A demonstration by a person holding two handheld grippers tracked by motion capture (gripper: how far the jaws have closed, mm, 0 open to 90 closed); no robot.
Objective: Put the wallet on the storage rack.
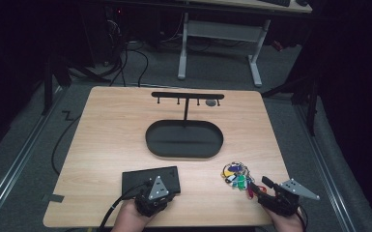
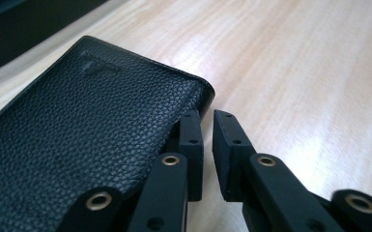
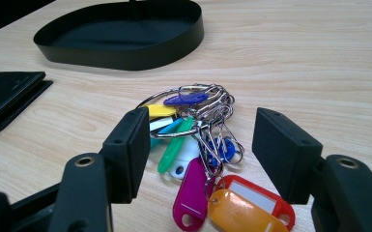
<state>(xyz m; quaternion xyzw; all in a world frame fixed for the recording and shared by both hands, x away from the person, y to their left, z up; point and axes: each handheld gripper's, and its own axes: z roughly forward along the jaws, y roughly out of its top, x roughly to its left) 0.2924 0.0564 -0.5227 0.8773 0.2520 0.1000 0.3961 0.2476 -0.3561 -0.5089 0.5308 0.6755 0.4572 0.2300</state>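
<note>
A dark room around a pale wooden desk (image 1: 111, 125); the black oval tray (image 1: 183, 139) with its hook rack waits mid-desk. The left gripper (image 2: 207, 140), jaws nearly shut and empty, sits at the black wallet's (image 2: 77, 130) corner. The right gripper (image 3: 200, 145) holds wide jaws over the key bunch (image 3: 198, 140), seemingly ready to grasp

Lab: dim room, grey carpet, floor cables (image 1: 125, 58), adjustable desk frame (image 1: 222, 46) behind wooden table (image 1: 106, 125).
</note>
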